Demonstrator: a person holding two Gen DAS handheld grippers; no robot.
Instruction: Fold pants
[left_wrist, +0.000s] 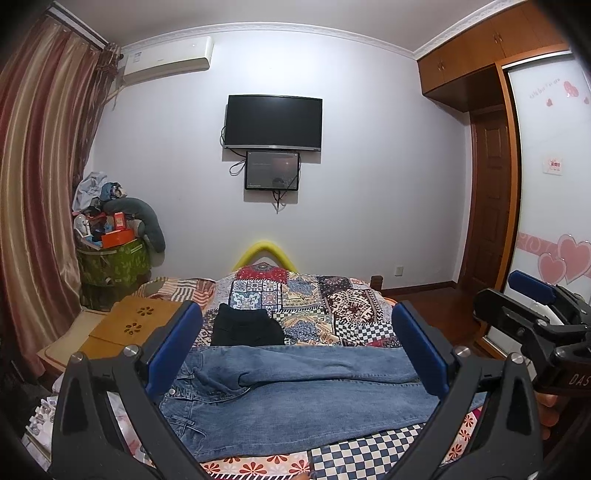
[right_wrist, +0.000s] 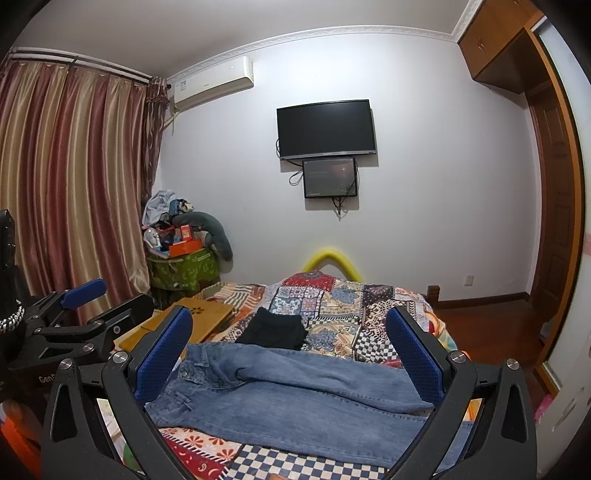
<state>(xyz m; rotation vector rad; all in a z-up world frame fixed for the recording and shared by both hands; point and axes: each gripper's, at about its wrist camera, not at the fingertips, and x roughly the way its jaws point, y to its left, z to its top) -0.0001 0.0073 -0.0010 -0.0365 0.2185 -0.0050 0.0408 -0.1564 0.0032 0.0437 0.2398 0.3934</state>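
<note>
Jeans (left_wrist: 295, 391) lie flat across the bed (left_wrist: 332, 306), waistband at nine o'clock; both hand-held grippers (left_wrist: 295, 354) (right_wrist: 291, 358) hover, jaws apart, best pinching opposite ends squarely.

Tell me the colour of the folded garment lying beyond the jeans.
Black. The folded garment shows best in the left wrist view.

Both grippers, left gripper (left_wrist: 295, 347) and right gripper (right_wrist: 291, 350), have black frames, silver screws and blue-padded fingers (left_wrist: 173, 343)
</note>
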